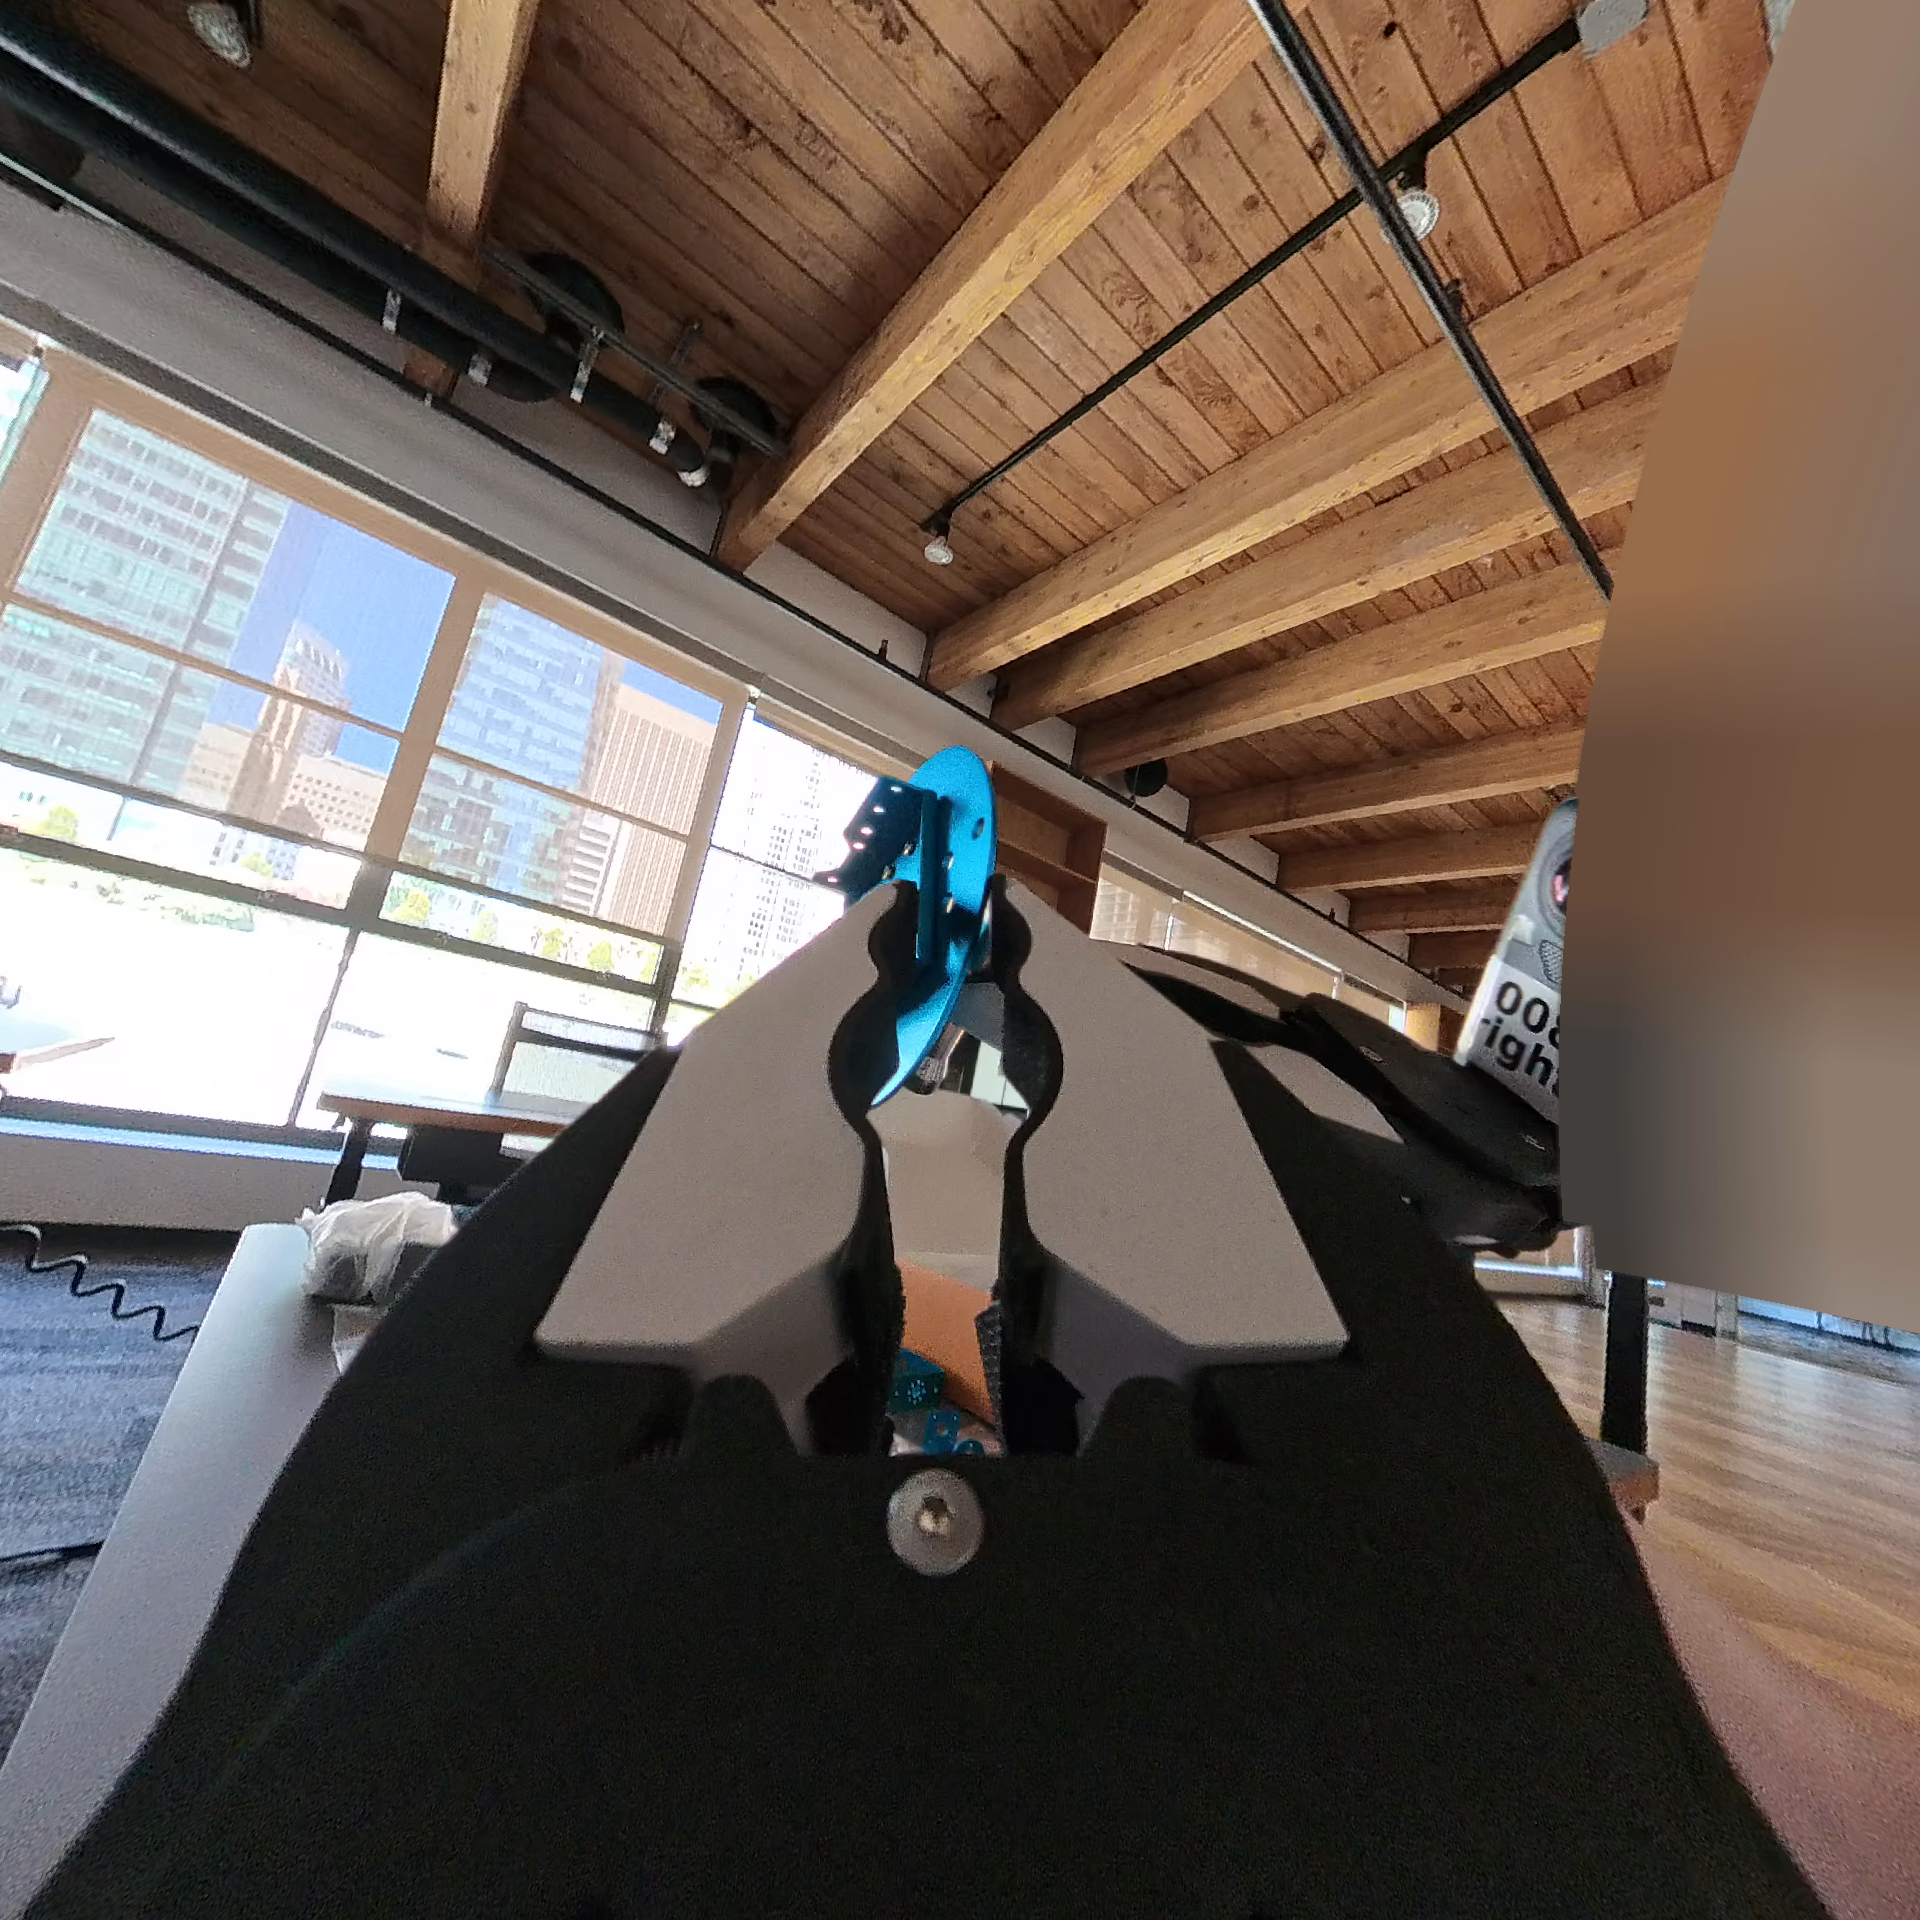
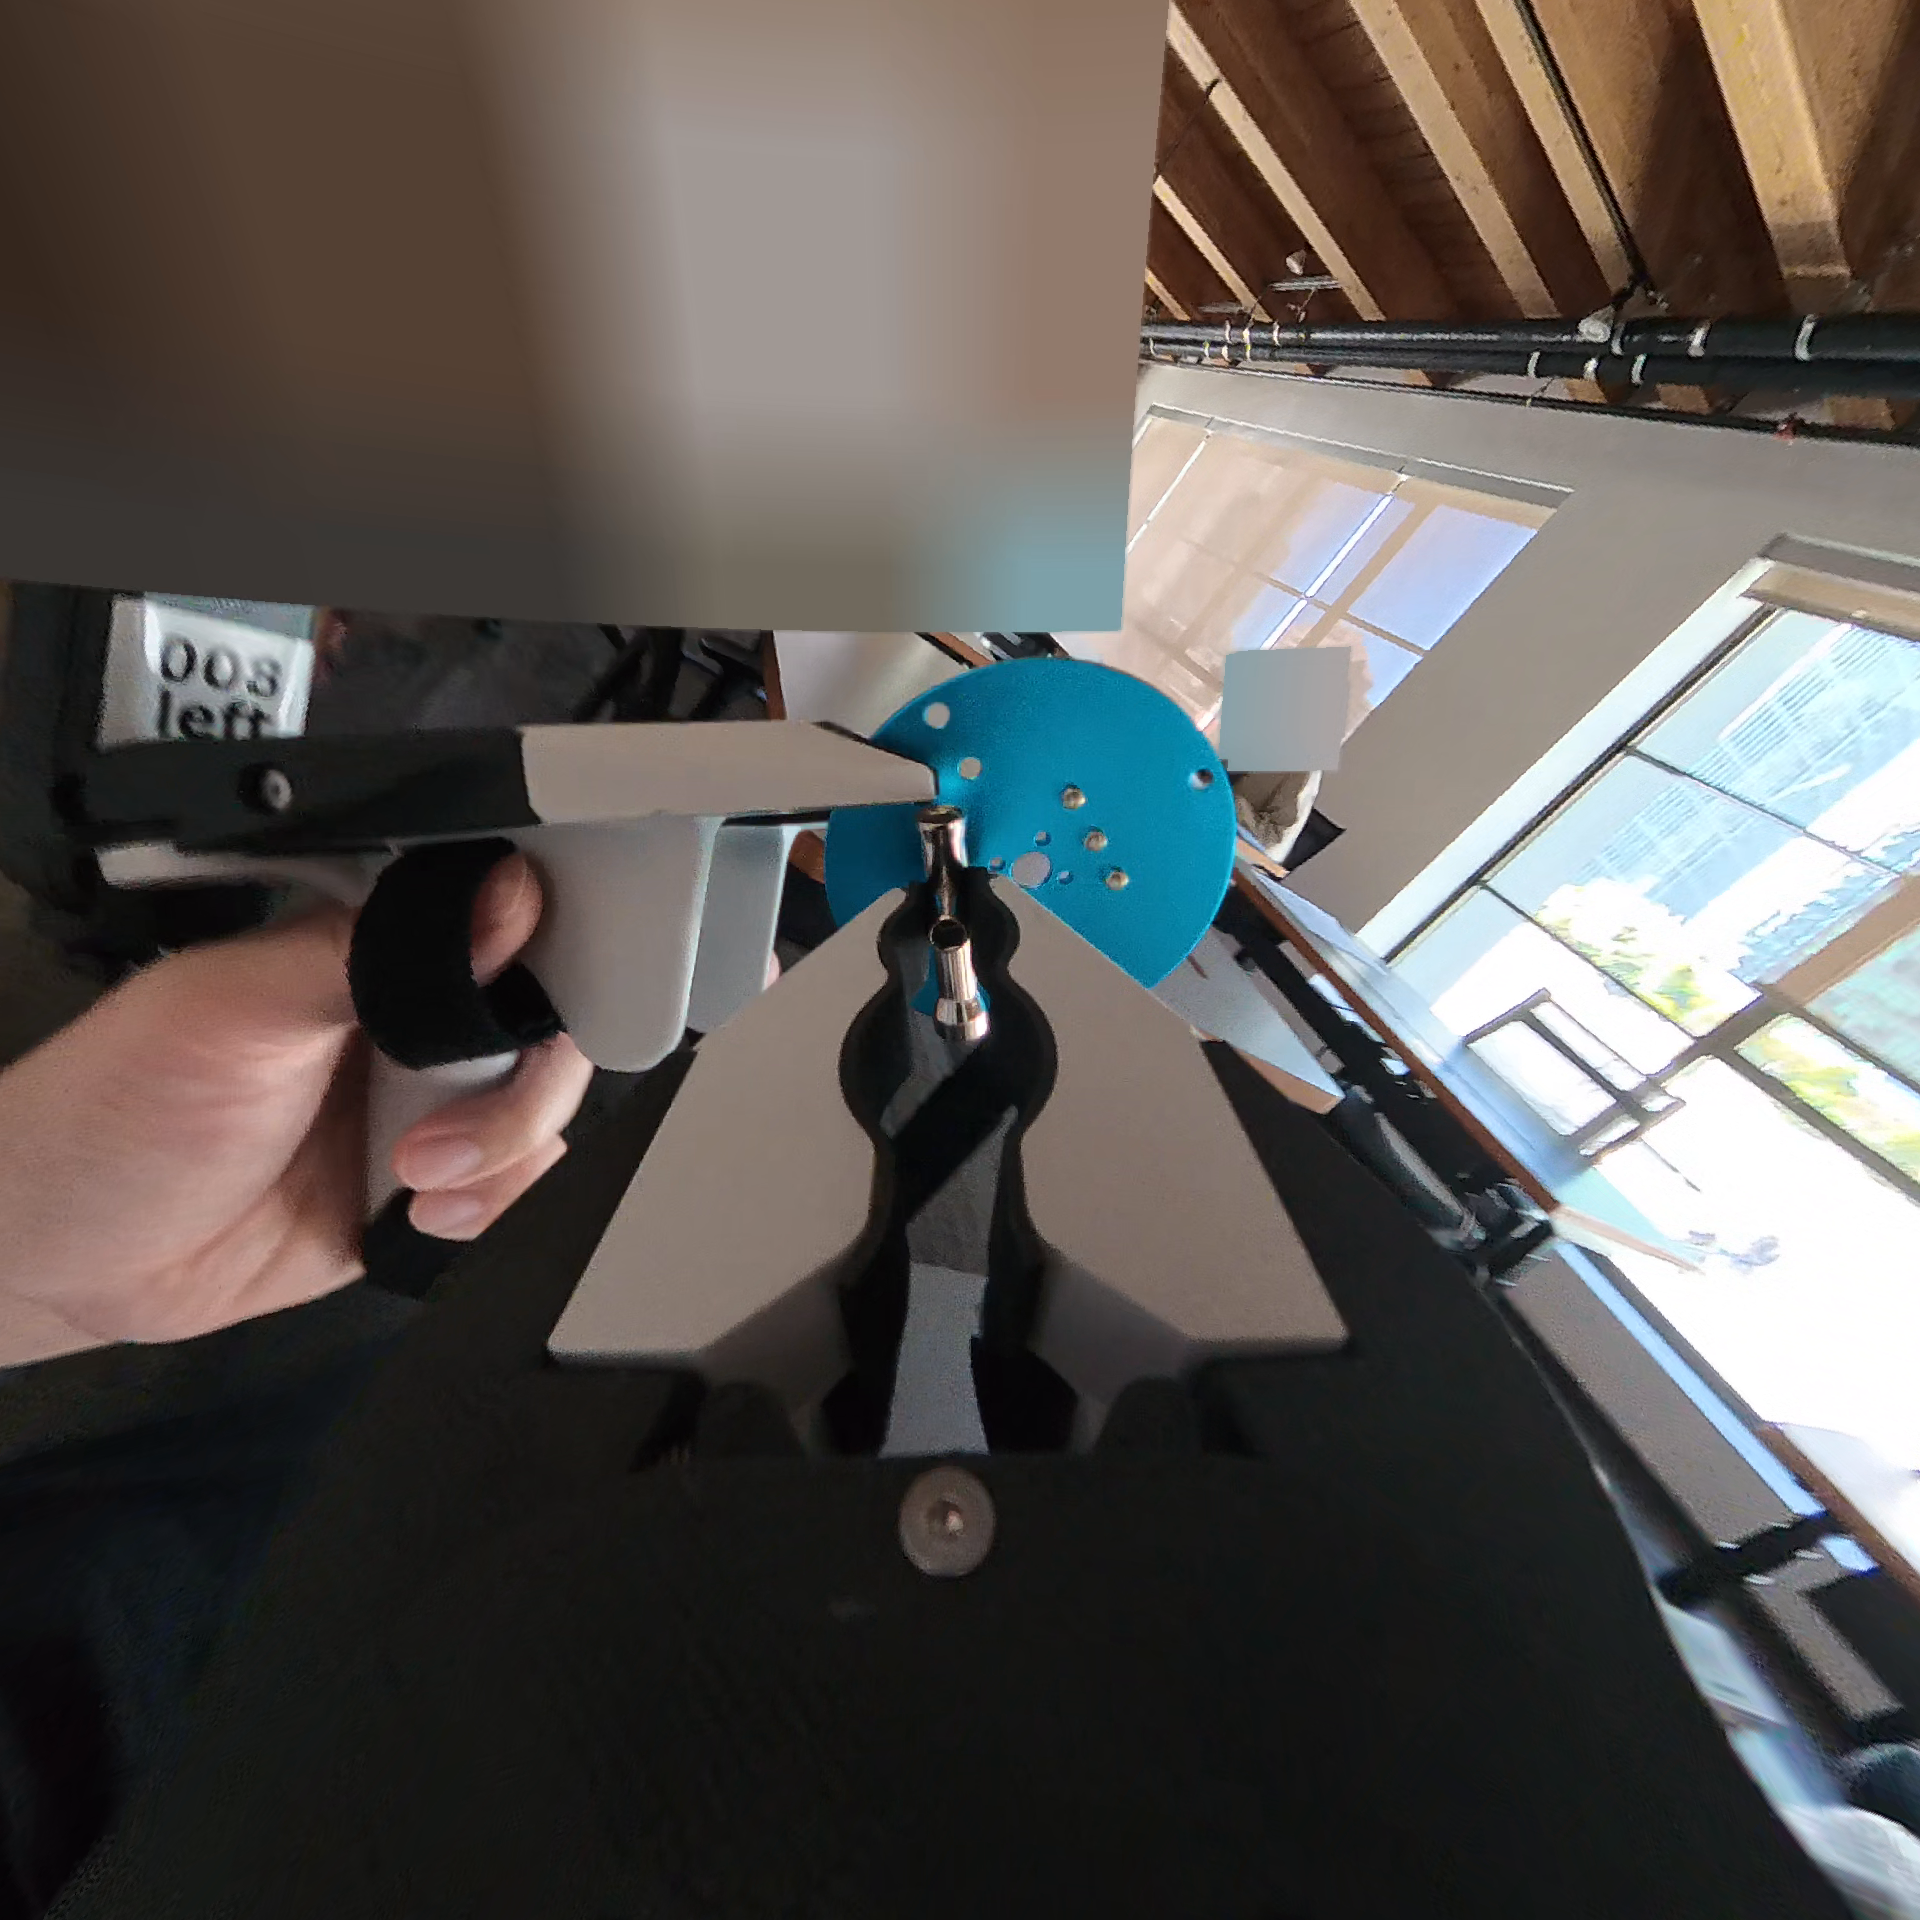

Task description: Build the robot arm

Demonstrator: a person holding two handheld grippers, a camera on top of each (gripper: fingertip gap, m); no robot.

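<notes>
The left tongs [image 1: 951,909] pinch a blue metal disc [image 1: 940,914] edge-on between nearly closed tips, raising it well above the table [image 1: 208,1340] toward the timber ceiling [image 1: 1143,312]. A blue perforated bracket [image 1: 878,842] stands off the disc's left face, apparently screwed to it, and held this high the assembly's flat side is presented to the other tool.

Seen from the right wrist view, the same blue metal disc [image 2: 1060,810] shows its broad face, drilled with holes and studded with small brass screw heads [image 2: 1093,840]. The right tongs [image 2: 961,894] are drawn close together on a slim chrome driver tool [image 2: 951,935], gripped along its shaft, with its tip resting against the disc near the rim; whether it is seated in a fastener is hard to tell at this angle. The left tongs [image 2: 914,784] come in from the side, their white finger clamping the disc's edge just above the tool's tip, so one instrument steadies the plate while the other works on it.

A bare hand [image 2: 239,1122] wraps the left gripper's white handle, one finger through a black strap [image 2: 416,966].

Beyond the tongs, more blue parts [image 1: 925,1403] lie on the table below, beside a crumpled plastic bag [image 1: 364,1236]. Tall windows [image 1: 312,779] frame city towers, and black pipes [image 1: 416,312] run under the wooden beams.
</notes>
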